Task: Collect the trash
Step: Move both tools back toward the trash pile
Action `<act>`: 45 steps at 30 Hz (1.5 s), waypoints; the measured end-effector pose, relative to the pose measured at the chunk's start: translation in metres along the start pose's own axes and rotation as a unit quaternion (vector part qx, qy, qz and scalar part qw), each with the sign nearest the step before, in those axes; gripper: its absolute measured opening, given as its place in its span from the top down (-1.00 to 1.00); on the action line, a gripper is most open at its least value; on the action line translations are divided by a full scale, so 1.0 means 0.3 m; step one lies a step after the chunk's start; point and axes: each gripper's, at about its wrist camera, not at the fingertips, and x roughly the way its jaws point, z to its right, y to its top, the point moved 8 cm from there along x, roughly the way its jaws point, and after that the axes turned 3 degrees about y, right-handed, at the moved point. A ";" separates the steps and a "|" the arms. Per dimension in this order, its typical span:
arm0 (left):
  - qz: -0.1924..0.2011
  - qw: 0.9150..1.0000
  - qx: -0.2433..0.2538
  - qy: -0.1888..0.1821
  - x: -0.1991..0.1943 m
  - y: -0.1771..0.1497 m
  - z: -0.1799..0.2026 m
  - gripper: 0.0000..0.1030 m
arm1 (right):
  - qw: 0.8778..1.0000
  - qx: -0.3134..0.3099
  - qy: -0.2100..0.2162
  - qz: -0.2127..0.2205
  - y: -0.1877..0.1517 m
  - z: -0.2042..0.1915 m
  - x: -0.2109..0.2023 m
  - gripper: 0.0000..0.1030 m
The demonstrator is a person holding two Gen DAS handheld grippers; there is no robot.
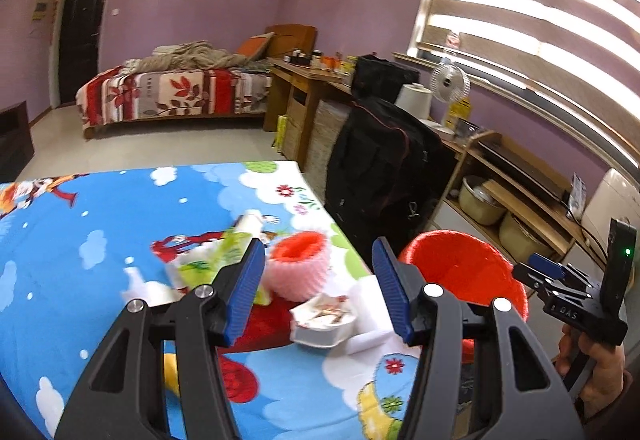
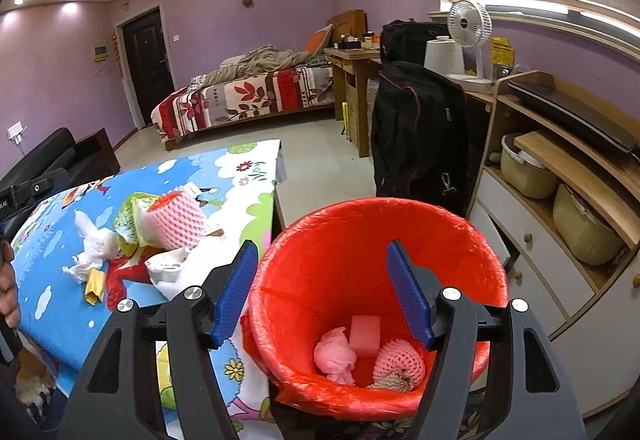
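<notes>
The red bin (image 2: 376, 304) stands just beside the desk (image 1: 80, 240) edge, its mouth open from above; trash covers only its bottom. On the desk beside the bin, the pink foam net (image 1: 300, 268), wrappers (image 1: 208, 260) and a white tray (image 1: 324, 324) crowd together. Behind the bin a black bag (image 2: 416, 131) blocks the way; to its right stands a cabinet (image 2: 540, 240).

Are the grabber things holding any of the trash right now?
No, nothing is held. The left gripper has its jaws open above the table trash, and the right gripper has its jaws open over the red bin.
</notes>
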 end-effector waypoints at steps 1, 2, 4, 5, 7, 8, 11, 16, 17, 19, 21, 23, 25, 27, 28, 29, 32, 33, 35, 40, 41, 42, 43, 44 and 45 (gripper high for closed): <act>0.001 1.000 -0.003 0.003 -0.006 0.000 -0.017 -0.05 | 1.000 -0.001 0.001 0.000 -0.001 -0.008 0.001 -0.26; 0.002 1.000 -0.007 0.008 -0.013 0.000 -0.042 -0.05 | 1.000 -0.003 0.004 -0.001 -0.001 -0.018 0.004 -0.26; 0.005 1.000 -0.014 0.016 -0.028 0.001 -0.085 -0.05 | 1.000 -0.006 0.009 -0.001 -0.001 -0.039 0.009 -0.26; 0.006 1.000 -0.018 0.020 -0.034 0.000 -0.104 -0.05 | 1.000 -0.007 0.011 -0.001 0.000 -0.048 0.010 -0.26; 0.009 0.999 -0.027 0.028 -0.051 0.002 -0.150 -0.05 | 1.000 -0.009 0.015 -0.001 0.000 -0.067 0.013 -0.32; 0.010 0.999 -0.030 0.031 -0.057 0.002 -0.171 -0.05 | 1.000 -0.010 0.018 0.000 -0.001 -0.078 0.014 -0.34; 0.014 0.998 -0.041 0.044 -0.082 -0.001 -0.238 -0.05 | 1.000 -0.015 0.027 0.001 -0.002 -0.115 0.020 -0.34; 0.014 0.996 -0.061 0.065 -0.106 -0.019 -0.349 -0.05 | 0.999 -0.026 0.043 -0.001 -0.013 -0.184 0.037 -0.34; 0.014 0.996 -0.063 0.069 -0.107 -0.023 -0.367 -0.05 | 0.999 -0.028 0.046 -0.003 -0.016 -0.198 0.041 -0.34; 0.011 0.995 -0.069 0.076 -0.109 -0.033 -0.403 -0.05 | 0.998 -0.032 0.052 -0.006 -0.023 -0.224 0.050 -0.34; 0.007 0.994 -0.076 0.083 -0.109 -0.049 -0.443 -0.05 | 0.998 -0.035 0.058 -0.009 -0.029 -0.250 0.058 -0.34; 0.002 0.993 -0.081 0.087 -0.103 -0.067 -0.472 -0.05 | 0.997 -0.038 0.063 -0.011 -0.033 -0.271 0.063 -0.35; -0.004 0.992 -0.085 0.091 -0.095 -0.086 -0.496 -0.05 | 0.997 -0.042 0.067 -0.012 -0.038 -0.290 0.067 -0.36; -0.012 0.992 -0.088 0.094 -0.084 -0.110 -0.518 -0.06 | 0.996 -0.046 0.071 -0.016 -0.045 -0.310 0.073 -0.37; -0.016 0.991 -0.089 0.095 -0.077 -0.119 -0.524 -0.08 | 0.996 -0.047 0.073 -0.017 -0.047 -0.320 0.077 -0.37; -0.021 0.991 -0.090 0.097 -0.065 -0.133 -0.530 -0.12 | 0.996 -0.047 0.074 -0.018 -0.049 -0.325 0.078 -0.37; -0.038 0.990 -0.092 0.098 -0.032 -0.170 -0.540 -0.19 | 0.995 -0.050 0.079 -0.021 -0.056 -0.344 0.087 -0.37; -0.044 0.990 -0.093 0.099 -0.022 -0.181 -0.542 -0.19 | 0.995 -0.051 0.080 -0.021 -0.059 -0.353 0.089 -0.37; -0.057 0.989 -0.095 0.101 0.007 -0.211 -0.553 -0.19 | 0.995 -0.054 0.083 -0.023 -0.065 -0.370 0.094 -0.37; -0.088 0.985 -0.098 0.108 0.070 -0.279 -0.583 -0.19 | 0.994 -0.059 0.091 -0.029 -0.082 -0.407 0.105 -0.38; -0.097 0.984 -0.099 0.110 0.086 -0.297 -0.589 -0.19 | 0.993 -0.060 0.093 -0.030 -0.086 -0.413 0.109 -0.38; -0.105 0.983 -0.100 0.111 0.100 -0.314 -0.595 -0.19 | 0.993 -0.060 0.094 -0.031 -0.089 -0.417 0.110 -0.40; -0.111 0.982 -0.101 0.112 0.109 -0.325 -0.600 -0.19 | 0.993 -0.061 0.097 -0.033 -0.093 -0.425 0.113 -0.42; -0.118 0.981 -0.102 0.112 0.124 -0.340 -0.606 -0.19 | 0.993 -0.062 0.098 -0.034 -0.094 -0.430 0.115 -0.42; -0.122 0.981 -0.102 0.113 0.132 -0.349 -0.610 -0.19 | 0.992 -0.063 0.099 -0.035 -0.096 -0.435 0.117 -0.42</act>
